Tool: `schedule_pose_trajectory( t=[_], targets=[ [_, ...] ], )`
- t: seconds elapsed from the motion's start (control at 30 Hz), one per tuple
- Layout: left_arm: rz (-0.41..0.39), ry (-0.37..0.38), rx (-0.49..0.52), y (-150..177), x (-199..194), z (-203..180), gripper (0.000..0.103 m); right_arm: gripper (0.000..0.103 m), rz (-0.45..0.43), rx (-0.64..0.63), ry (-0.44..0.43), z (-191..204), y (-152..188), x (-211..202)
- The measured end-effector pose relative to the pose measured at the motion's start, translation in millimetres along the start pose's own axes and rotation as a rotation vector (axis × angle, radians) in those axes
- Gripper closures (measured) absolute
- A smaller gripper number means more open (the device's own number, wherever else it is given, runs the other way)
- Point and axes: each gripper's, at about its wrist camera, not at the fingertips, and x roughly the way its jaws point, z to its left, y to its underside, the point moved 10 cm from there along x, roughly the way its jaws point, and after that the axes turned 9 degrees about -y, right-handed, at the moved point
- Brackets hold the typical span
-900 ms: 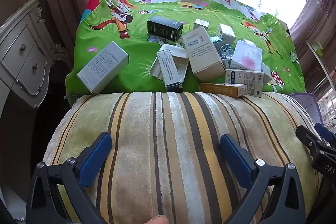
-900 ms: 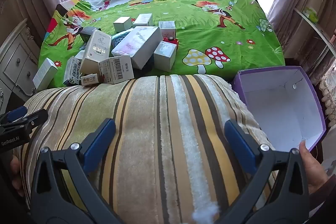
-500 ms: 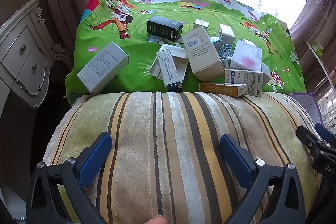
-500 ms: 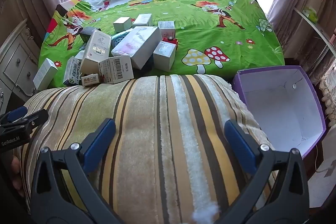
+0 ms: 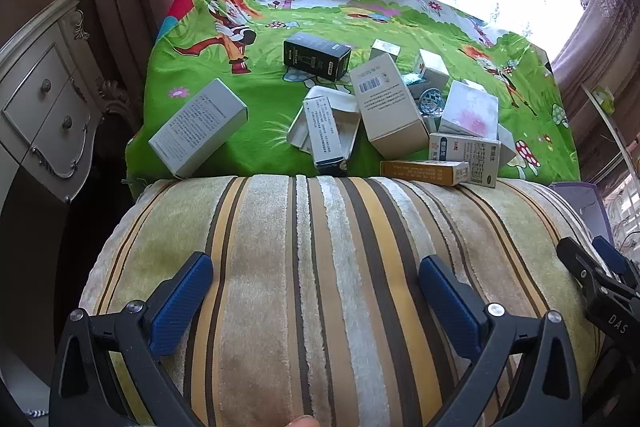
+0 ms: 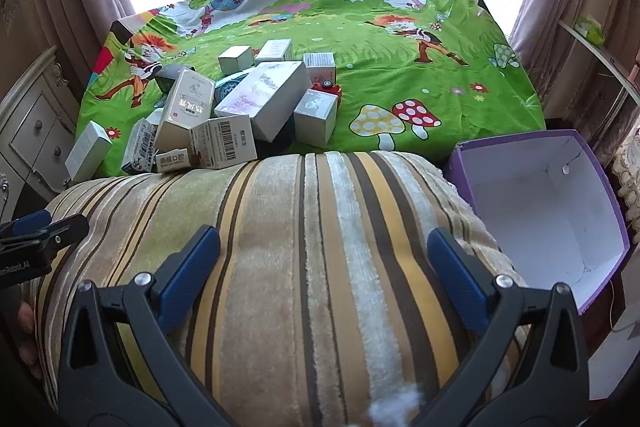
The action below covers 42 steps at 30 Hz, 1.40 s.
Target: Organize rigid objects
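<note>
Left gripper (image 5: 316,291) and right gripper (image 6: 324,259), both spread wide with nothing between the blue pads, poised above a striped cushion (image 6: 304,247), pile of small boxes (image 6: 240,107) well beyond the fingertips on a green cartoon cloth (image 6: 400,67), purple box (image 6: 552,203) (inside white) right of the cushion.

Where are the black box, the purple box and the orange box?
black box (image 5: 317,56), left wrist view, on its top face.
purple box (image 6: 540,205), right wrist view, on its white inside floor.
orange box (image 5: 424,172), left wrist view, on its long side.
</note>
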Motion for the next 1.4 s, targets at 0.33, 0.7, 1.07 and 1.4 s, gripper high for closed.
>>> schedule_pose_trajectory(
  t=[0.33, 0.7, 1.07, 1.4],
  targets=[
    [-0.002, -0.005, 0.006, 0, 0, -2, 0.0, 0.0, 0.031, -0.01, -0.016, 0, 3, -4],
    [-0.001, -0.002, 0.0, 0, 1, 0, 0.0, 0.0, -0.05, -0.157, 0.048, 15, -5, -16],
    [0.0, -0.005, 0.001, 1, 2, 0, 0.0, 0.0, -0.089, -0.074, -0.133, 30, -26, -26],
    [0.001, 0.069, -0.048, -5, -7, 5, 0.0, 0.0, -0.153, -0.04, -0.065, 5, -85, -25]
  ],
)
